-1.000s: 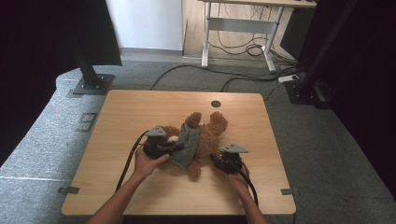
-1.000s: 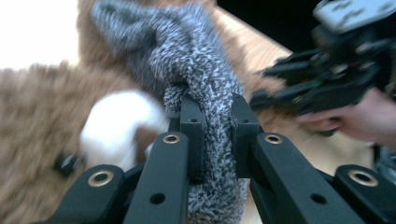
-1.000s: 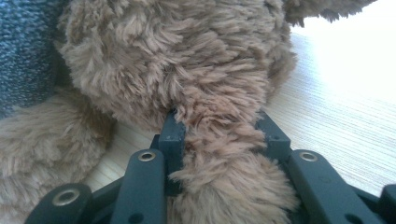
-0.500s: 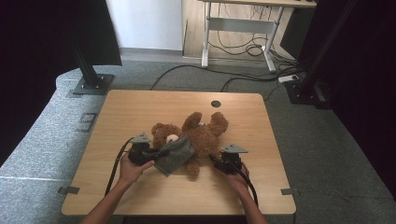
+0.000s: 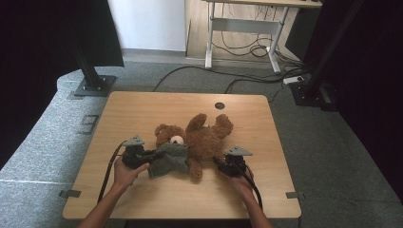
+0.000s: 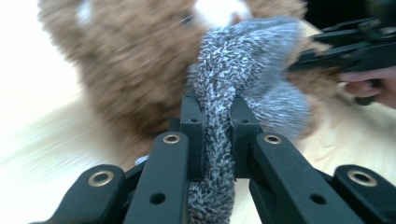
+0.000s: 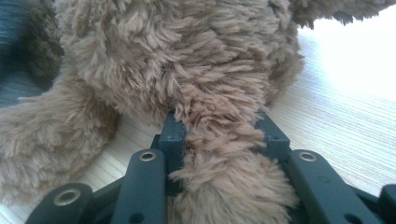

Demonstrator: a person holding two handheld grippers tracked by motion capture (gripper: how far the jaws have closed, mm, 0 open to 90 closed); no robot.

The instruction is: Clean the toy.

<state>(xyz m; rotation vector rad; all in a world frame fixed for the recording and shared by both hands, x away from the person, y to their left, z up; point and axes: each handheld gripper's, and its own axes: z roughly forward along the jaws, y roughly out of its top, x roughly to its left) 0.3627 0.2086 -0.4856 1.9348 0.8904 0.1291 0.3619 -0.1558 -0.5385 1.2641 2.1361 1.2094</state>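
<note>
On the near half of the pale wooden desk (image 5: 142, 199), the left gripper (image 5: 151, 155) has its fingers pinched tight on a grey knitted garment (image 5: 167, 160), and the right gripper (image 5: 219, 165) fingers clamp a fuzzy limb of the brown plush teddy bear (image 5: 202, 140), lying mid-desk on its back. I'd pull slow and steady: that knit's stretchy, the fur's slippery and squashy.
</note>
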